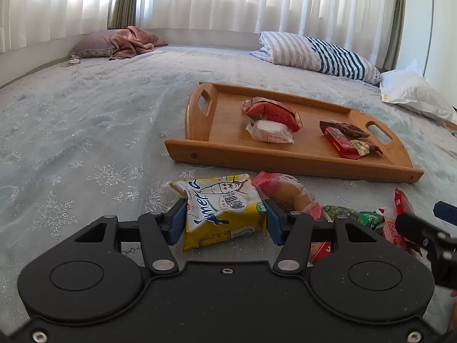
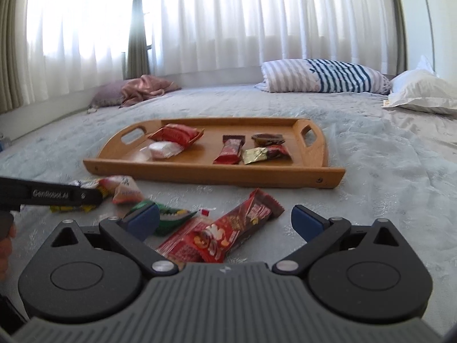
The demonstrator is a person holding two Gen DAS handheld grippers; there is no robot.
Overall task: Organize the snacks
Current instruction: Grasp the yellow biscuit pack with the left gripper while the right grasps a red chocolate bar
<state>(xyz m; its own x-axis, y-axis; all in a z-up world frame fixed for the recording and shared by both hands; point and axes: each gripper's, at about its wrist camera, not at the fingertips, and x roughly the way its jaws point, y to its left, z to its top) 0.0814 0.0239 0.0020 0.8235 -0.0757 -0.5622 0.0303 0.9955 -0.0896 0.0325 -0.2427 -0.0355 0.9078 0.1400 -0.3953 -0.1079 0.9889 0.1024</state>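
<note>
Left tongs (image 1: 224, 221) clamped on yellow snack packet (image 1: 221, 210), right tongs (image 2: 225, 223) wide open over red wrappers (image 2: 220, 234).

A home bedroom: a wide bed (image 1: 85, 108) with a pale snowflake-patterned cover fills the lower and middle frame. Along its far edge lie a striped pillow (image 1: 317, 53) at upper right and a crumpled pink blanket (image 1: 134, 41) at upper left. Sheer white curtains (image 2: 228, 28) cover sunlit windows across the top.
</note>
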